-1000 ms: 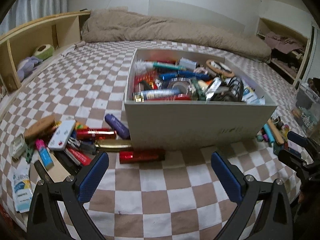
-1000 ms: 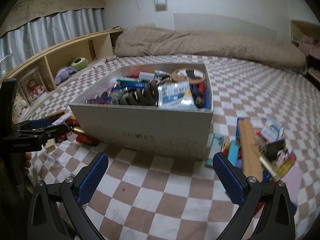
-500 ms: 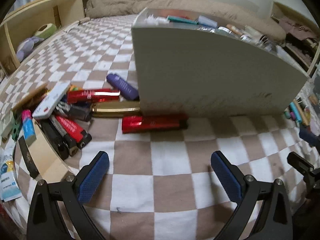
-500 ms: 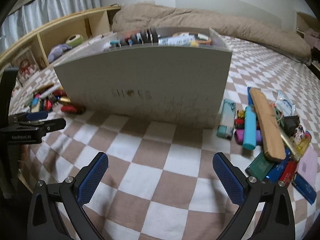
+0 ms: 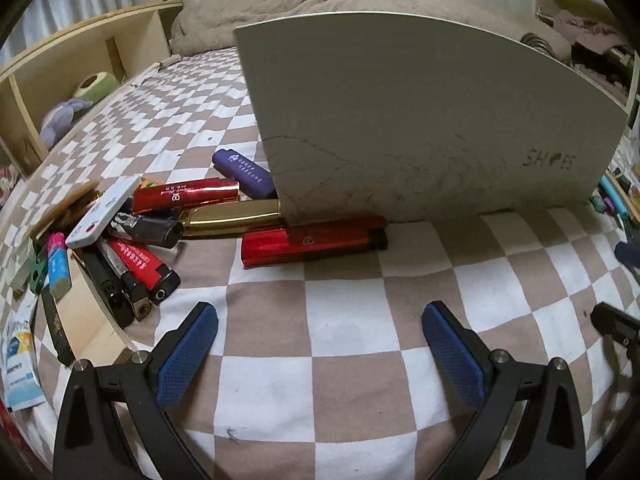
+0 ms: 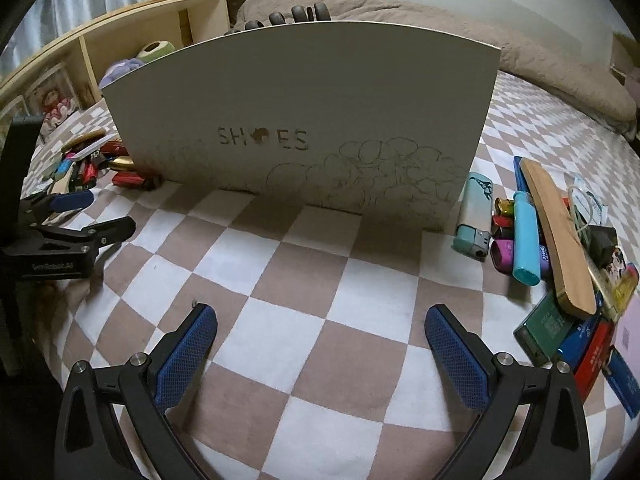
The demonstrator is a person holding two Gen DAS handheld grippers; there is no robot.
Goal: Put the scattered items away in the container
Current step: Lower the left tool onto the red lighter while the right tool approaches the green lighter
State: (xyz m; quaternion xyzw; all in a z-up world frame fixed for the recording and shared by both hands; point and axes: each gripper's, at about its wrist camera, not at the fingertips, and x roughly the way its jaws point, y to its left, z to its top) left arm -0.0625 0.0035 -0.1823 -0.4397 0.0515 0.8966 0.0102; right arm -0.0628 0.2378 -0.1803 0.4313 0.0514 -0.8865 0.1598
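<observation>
Left wrist view puts the pale grey cardboard box printed "SHOES" (image 5: 420, 120) upright on the brown-and-white checkered bedspread (image 5: 340, 340), its near wall filling the far half of the picture. Touching the box's near left corner lies a glossy red lighter (image 5: 312, 240), with a gold metallic lighter (image 5: 232, 218) just beyond it, partly tucked against the box. Farther left is a heap of scattered items: a purple lighter (image 5: 242, 170), a second shiny red lighter (image 5: 184, 196), a flat white plastic case (image 5: 104, 212) resting on top of the others, and several black and red lighters (image 5: 136, 276) fanned out near the gripper. The left gripper (image 5: 320, 344) hovers low over the bedspread with its blue-padded jaws spread wide and nothing between them.

Right wrist view shows the same box (image 6: 304, 120) from its right side. Just beside its right near corner lies a pale blue lighter (image 6: 474, 216); right of that, a turquoise marker (image 6: 526, 236), a long tan wooden strip (image 6: 560, 236) propped over a pile of small coloured boxes (image 6: 576, 340). The right gripper (image 6: 320, 344) is likewise wide open and empty above the bedspread. The left gripper appears at the left edge, near the heap of lighters.
</observation>
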